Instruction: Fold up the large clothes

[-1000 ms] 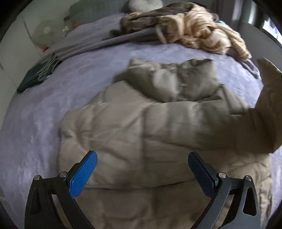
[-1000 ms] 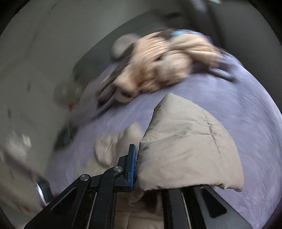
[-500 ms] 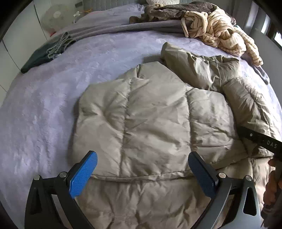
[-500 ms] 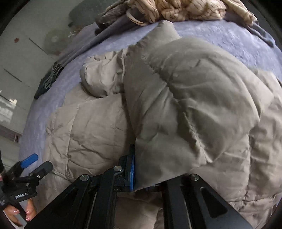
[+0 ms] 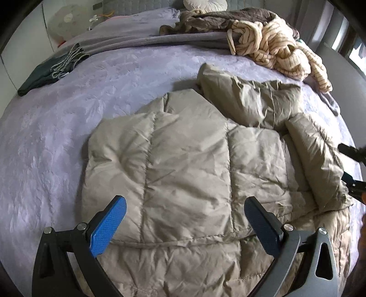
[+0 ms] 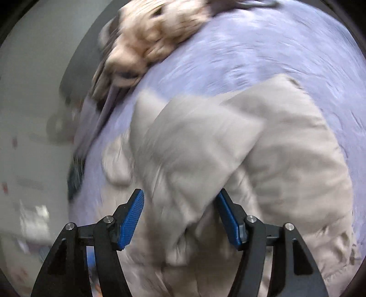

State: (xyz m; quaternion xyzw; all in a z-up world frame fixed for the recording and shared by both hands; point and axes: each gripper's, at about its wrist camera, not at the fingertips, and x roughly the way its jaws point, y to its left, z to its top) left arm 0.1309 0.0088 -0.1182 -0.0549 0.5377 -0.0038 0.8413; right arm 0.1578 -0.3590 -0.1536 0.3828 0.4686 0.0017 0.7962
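Left wrist view: a beige quilted puffer jacket (image 5: 187, 173) lies spread on a lilac bedspread (image 5: 68, 128), one sleeve folded over along its right side. The left gripper (image 5: 185, 226) hangs above the jacket's lower part, its jaws standing wide apart with nothing pressed between the blue pads. At the far edge of the bed sit a cream striped knit garment (image 5: 276, 50), a brown rumpled blanket (image 5: 219, 20) and a dark folded cloth (image 5: 43, 75) on the left. Black parts of the right gripper (image 5: 352, 155) show at the right edge.

Right wrist view, blurred: the right gripper (image 6: 180, 217) is opening, jacket fabric (image 6: 228, 148) bunched between its blue pads without being pinched. The striped garment (image 6: 146, 43) lies beyond.
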